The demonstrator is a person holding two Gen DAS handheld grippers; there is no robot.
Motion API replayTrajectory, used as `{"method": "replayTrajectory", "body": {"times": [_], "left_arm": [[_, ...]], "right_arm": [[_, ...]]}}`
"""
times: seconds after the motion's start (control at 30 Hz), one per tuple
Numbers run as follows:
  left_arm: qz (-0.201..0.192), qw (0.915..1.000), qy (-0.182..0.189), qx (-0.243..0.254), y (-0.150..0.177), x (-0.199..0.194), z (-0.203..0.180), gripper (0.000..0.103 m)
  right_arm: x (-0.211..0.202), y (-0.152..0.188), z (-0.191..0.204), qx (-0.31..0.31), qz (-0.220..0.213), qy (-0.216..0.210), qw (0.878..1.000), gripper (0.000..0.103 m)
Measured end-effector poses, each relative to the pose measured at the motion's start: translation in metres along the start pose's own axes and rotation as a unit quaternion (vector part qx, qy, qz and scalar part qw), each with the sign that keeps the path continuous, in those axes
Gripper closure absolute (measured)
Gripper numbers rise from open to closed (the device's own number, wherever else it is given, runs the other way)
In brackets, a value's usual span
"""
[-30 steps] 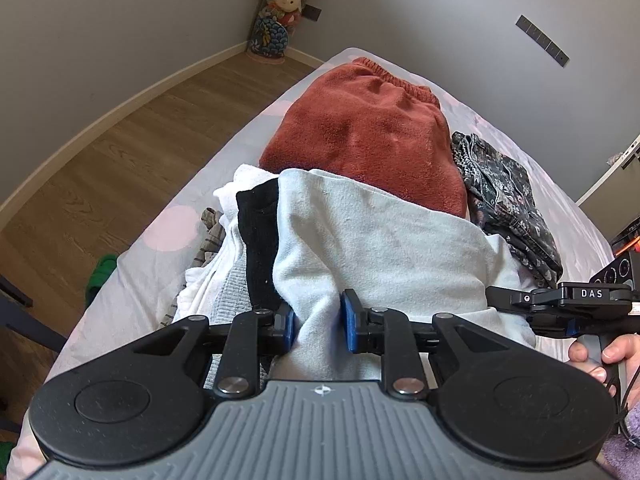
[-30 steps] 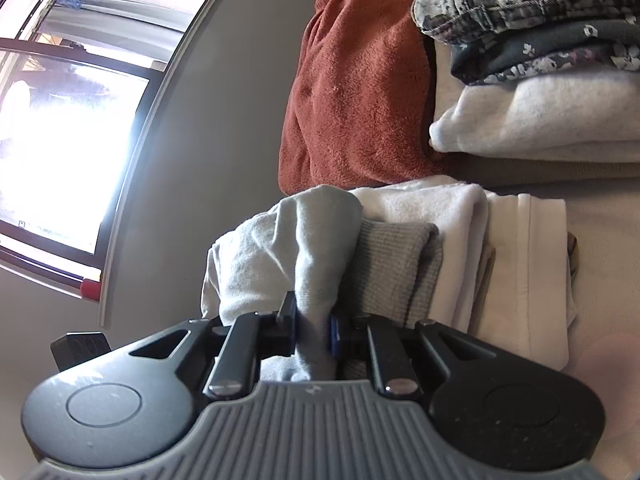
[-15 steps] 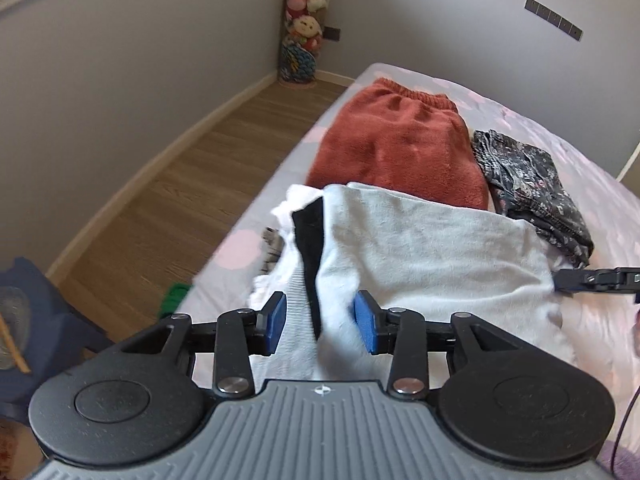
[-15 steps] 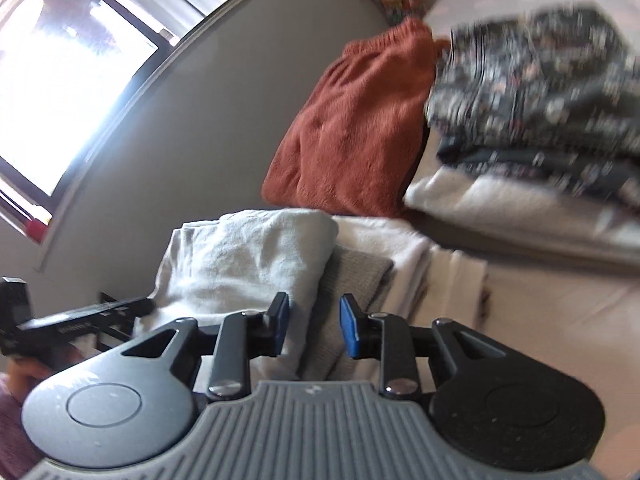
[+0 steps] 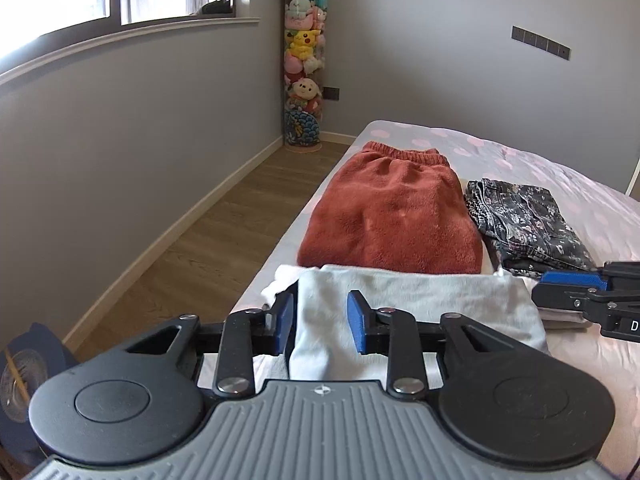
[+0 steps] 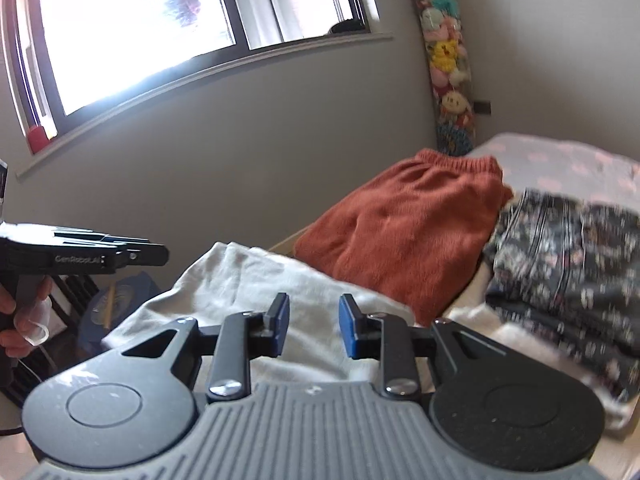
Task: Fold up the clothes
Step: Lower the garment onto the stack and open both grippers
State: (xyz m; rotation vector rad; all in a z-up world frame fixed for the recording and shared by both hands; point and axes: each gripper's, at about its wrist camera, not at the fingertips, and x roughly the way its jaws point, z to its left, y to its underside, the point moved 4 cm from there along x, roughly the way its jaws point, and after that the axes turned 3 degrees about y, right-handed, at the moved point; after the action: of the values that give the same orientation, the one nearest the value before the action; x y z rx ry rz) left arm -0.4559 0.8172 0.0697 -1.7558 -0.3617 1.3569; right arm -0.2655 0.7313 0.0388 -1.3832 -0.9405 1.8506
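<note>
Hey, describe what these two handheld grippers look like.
Both match: the left gripper and right gripper have blue pads on black linkage arms with silver pivot screws, two black discs and a ribbed grey body. Side on, the left one carries white GenRobot.AI lettering.

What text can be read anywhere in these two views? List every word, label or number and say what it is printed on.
"GenRobot.AI", small and slightly soft, on the side of the left gripper as seen from the right wrist view.
"D", the rest cut off by the frame edge, on a label on the right gripper in the left wrist view.
The plush toys in the corner tube show no readable text.
The folded clothes carry no readable labels.
</note>
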Motion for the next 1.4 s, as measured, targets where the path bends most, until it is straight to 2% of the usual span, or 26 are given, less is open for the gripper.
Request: {"method": "replayTrajectory", "body": {"times": [0.13,0.23,0.3,0.5,0.63,0.77,0.83,0.93,1.03,1.17,1.3,1.4], "left_arm": [[0.002,1.0000,0.005,-0.007,0.003,0.032,-0.001,0.079],[0.012,0.9998,0.005,-0.018,0.011,0.052,0.003,0.080],[0.020,0.9994,0.001,-0.027,0.017,0.062,0.007,0.080],[0.042,0.9967,-0.018,-0.067,0.036,0.082,0.025,0.080],[0.037,0.9970,-0.018,-0.066,0.037,0.074,0.026,0.080],[0.023,0.9979,-0.024,-0.056,0.030,0.048,0.022,0.080],[0.009,0.9986,-0.034,-0.039,0.031,0.027,0.019,0.079],[-0.002,0.9995,-0.031,-0.007,0.034,-0.002,0.009,0.080],[0.002,0.9993,-0.018,0.032,0.044,-0.023,-0.007,0.079],[0.017,0.9971,-0.018,0.072,0.059,-0.029,-0.027,0.079],[0.043,0.9961,-0.030,0.071,0.069,-0.016,-0.030,0.079],[0.034,0.9965,-0.024,0.073,0.074,-0.031,-0.038,0.079]], "right_arm": [[0.025,-0.001,0.001,-0.016,-0.001,0.003,1.000,0.074],[0.047,0.004,-0.004,-0.022,0.013,0.018,1.000,0.082],[0.062,0.013,-0.009,-0.018,0.026,0.021,0.999,0.084],[0.075,0.028,-0.030,0.019,0.030,0.023,0.999,0.087],[0.073,0.030,-0.033,0.007,0.035,0.027,0.999,0.087],[0.057,0.027,-0.038,0.012,0.033,0.037,0.999,0.088],[0.040,0.026,-0.038,0.020,0.022,0.025,0.999,0.083],[0.011,0.028,-0.020,0.004,0.006,0.004,1.000,0.081],[-0.010,0.037,0.009,-0.024,-0.006,-0.017,1.000,0.079],[-0.022,0.053,0.041,-0.047,-0.009,-0.027,0.999,0.079],[-0.014,0.072,0.052,-0.054,0.011,-0.021,0.998,0.079],[-0.009,0.077,0.049,-0.050,0.022,-0.014,0.998,0.077]]}}
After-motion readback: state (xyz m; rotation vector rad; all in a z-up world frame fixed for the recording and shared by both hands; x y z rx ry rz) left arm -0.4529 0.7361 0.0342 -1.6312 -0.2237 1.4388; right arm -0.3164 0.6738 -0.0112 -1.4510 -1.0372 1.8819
